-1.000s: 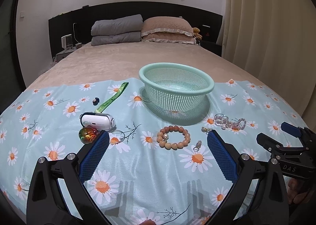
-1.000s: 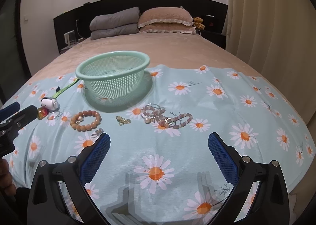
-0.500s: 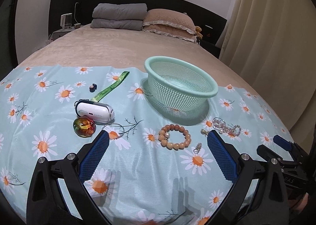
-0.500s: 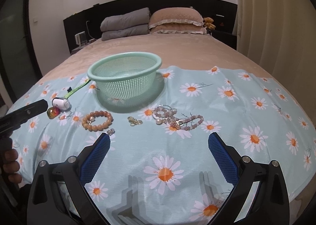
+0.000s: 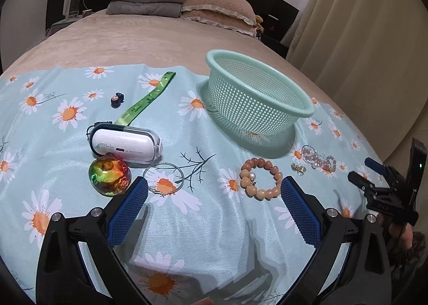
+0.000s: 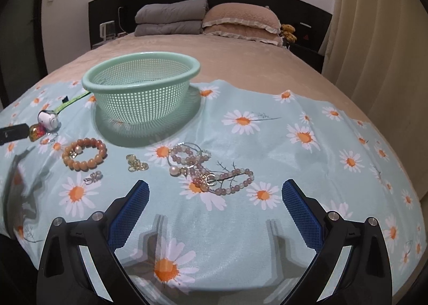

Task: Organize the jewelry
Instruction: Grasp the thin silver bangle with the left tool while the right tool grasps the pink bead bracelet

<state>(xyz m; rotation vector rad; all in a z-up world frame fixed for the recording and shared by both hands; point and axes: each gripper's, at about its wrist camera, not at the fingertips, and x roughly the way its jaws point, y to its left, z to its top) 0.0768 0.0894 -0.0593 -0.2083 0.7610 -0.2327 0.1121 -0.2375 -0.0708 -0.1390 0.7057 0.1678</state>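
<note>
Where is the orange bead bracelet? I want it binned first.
In both views, the orange bead bracelet lies on the daisy cloth, just in front of the green basket, left of the gold charms.

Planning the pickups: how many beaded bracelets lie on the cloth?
2, maybe more. An orange bracelet lies left, in front of the basket. A pink beaded tangle lies right of it; it could be several strands.

Each tool, the left tool (image 5: 211, 195) and the right tool (image 6: 215, 198), has glossy black plastic arms, silver round screws at the joints and blue, finely ribbed rubber pads (image 6: 299, 214) on the fingers.
</note>
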